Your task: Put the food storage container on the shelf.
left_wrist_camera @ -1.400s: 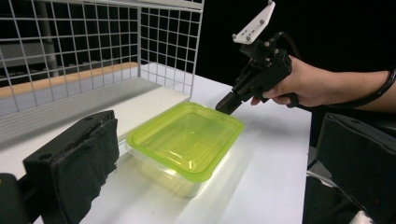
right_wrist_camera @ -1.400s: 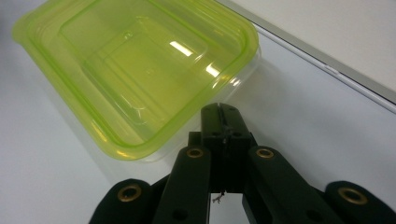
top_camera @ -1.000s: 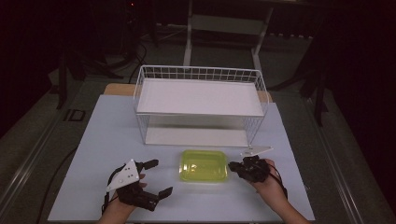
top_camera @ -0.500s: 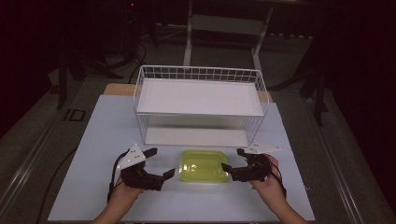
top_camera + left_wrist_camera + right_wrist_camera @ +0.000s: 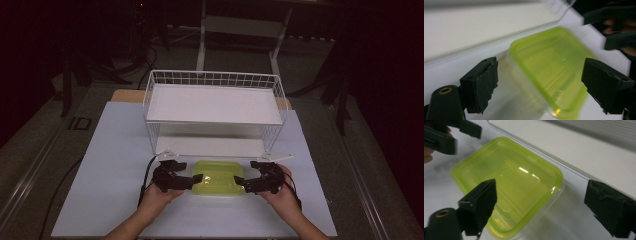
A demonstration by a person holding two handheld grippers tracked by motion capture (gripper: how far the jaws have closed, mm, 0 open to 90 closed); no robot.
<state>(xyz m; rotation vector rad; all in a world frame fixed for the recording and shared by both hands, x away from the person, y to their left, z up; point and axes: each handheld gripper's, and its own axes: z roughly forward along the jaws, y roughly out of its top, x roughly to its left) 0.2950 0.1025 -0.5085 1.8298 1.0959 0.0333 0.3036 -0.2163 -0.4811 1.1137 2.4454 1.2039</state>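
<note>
container point(image 5: 218, 178) before rack point(image 5: 215, 102) | between left claw point(image 5: 198, 178), right claw point(image 5: 239, 182)

Ahead of me on the white tabletop point(image 5: 115, 150) stands a white wire rack point(image 5: 214, 112), my landmark for everything else. Its upper shelf is a plain white board ringed by a low wire rail, and a second white board point(image 5: 210, 146) lies at its foot, under that shelf. Behind the rack's left corner, a strip of bare wooden edge point(image 5: 125, 95) peeks out from under the white top. Farther behind the rack, on the dark floor, rises a pale metal frame point(image 5: 240, 30) with upright legs. Left of the rack, off the table, a dark floor strip point(image 5: 35, 165) runs alongside.
</note>
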